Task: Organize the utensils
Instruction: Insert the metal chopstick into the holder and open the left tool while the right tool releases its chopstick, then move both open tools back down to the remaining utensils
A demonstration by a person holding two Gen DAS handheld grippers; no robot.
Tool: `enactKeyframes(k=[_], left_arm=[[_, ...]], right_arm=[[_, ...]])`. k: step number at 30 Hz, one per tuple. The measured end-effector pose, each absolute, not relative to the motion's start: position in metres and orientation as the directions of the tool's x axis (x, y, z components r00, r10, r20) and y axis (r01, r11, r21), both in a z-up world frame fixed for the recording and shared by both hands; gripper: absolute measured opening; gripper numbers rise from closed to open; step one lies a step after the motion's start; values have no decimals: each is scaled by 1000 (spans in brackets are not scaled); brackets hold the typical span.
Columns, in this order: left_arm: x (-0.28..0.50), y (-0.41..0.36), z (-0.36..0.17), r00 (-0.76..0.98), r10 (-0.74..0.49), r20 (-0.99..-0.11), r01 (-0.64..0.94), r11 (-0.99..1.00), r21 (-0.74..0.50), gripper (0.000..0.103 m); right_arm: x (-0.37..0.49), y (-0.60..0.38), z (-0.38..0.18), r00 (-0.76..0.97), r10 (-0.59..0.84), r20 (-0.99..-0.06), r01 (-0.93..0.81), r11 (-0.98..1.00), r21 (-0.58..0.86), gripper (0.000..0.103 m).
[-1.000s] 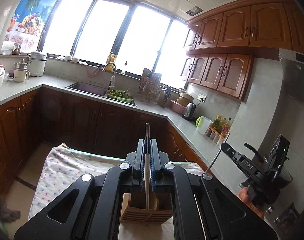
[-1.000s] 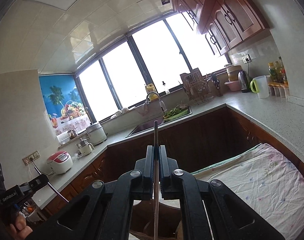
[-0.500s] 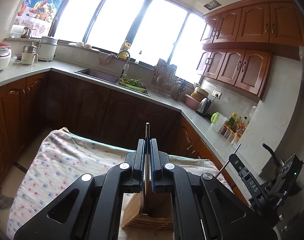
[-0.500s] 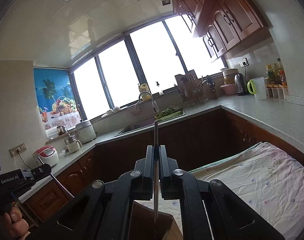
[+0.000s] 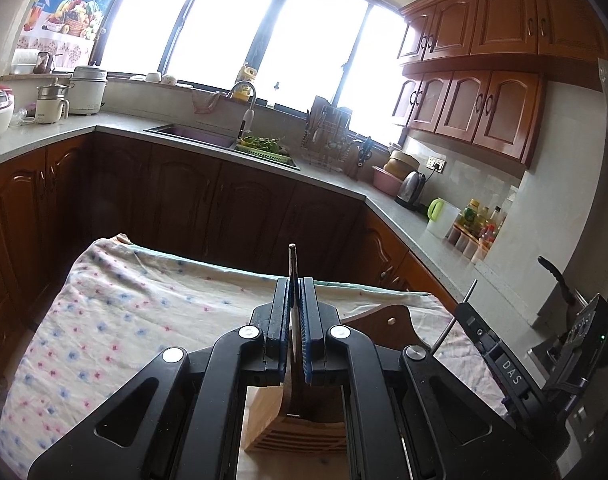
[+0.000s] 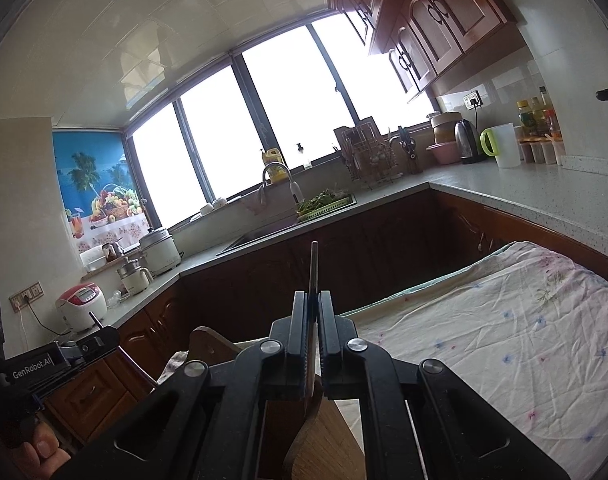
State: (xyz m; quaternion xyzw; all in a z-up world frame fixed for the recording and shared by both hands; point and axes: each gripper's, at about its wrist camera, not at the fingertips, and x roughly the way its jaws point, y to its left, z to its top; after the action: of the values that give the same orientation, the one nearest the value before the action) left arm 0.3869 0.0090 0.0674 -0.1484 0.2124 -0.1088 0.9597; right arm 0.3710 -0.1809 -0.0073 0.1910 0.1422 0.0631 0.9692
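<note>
- Left hand-held gripper point(image 5: 295, 300): pads pressed together, pinching a thin flat utensil point(image 5: 292, 268) edge-on. One end projects beyond the fingertips; the other runs down toward the wooden utensil holder point(image 5: 299, 428) directly below. Utensil type cannot be determined.
- Right hand-held gripper point(image 6: 312, 312): pads pressed together, pinching a second thin utensil point(image 6: 314, 268), also edge-on, with its tip projecting forward. A broader wooden part point(image 6: 304, 440) shows below the fingers, over the holder.
- Wooden utensil holder: slatted box with a rounded dark back panel; stands on the bench point(image 5: 115, 320), which is covered by a floral cloth.
- Each gripper appears at the edge of the other's view, near the holder; a thumb point(image 6: 43, 448) of the hand gripping the left unit is visible.
- Surroundings: kitchen counter point(image 5: 332, 176) with sink, dish rack, kettle and rice cooker, well apart from the bench.
</note>
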Motion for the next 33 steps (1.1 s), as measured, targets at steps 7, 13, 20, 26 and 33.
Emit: enactKeyframes(k=[7,13,20,26,33], left_arm=[[392,15,65,872,-278,-404,136,929,-345,5],[389,19,65,868,-279,-409,135,928,-347,5],[373,26,72,882,-253,-398,112,932,-346,56],[349,33,74,887,-209,-411,76,946,-316,83],[308,40,63,867,-175,-467,33,955,-296,90]], right_arm=[[377,-184,-3,936,208,-283,-81,912,402,5],[378,-187,-2,928,225,-297,-85,904,419,9],[375,-191,3,917,245,-314,-85,891,446,14],[349,-202,17,914,256,-315,-86,880,467,55],[315,-204,22,847,288,-447,-72,896,439,96]])
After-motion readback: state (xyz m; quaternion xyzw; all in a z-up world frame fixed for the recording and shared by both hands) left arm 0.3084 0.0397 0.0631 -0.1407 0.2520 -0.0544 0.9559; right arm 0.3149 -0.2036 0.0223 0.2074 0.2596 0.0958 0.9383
